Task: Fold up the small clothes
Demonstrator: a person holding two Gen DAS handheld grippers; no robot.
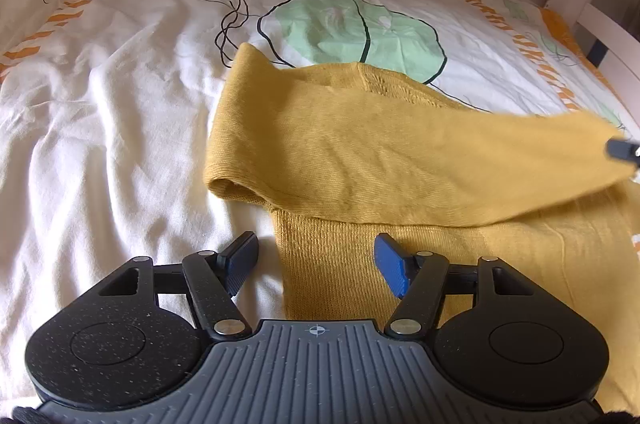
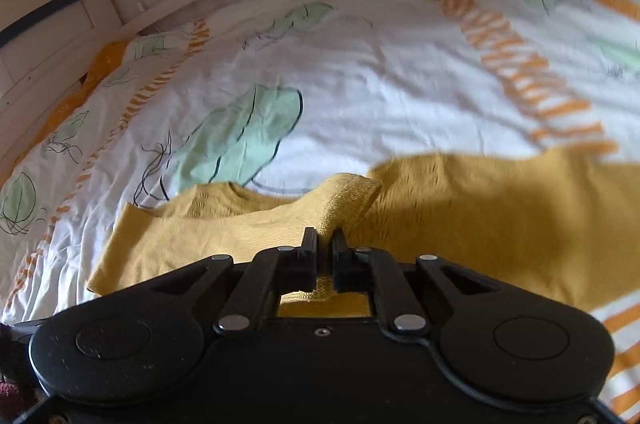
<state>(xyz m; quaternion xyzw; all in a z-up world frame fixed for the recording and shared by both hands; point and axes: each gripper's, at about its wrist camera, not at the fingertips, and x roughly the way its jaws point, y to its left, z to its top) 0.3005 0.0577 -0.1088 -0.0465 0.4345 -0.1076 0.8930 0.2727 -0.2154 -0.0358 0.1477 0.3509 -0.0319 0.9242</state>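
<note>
Pinching the ribbed cuff [image 2: 352,200] of the soft, floppy mustard knit sweater [image 1: 400,152] mid-bedspread [image 1: 100,104] with our clenched right gripper [image 2: 325,244], we hover the spread-wide left gripper [image 1: 316,264] near its hem.

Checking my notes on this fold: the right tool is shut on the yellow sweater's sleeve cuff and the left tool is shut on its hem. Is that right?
Not quite. The right tool is shut on the yellow sweater's sleeve cuff, but the left tool is open, holding nothing; the left wrist view shows its fingers spread above the sweater's edge.
</note>
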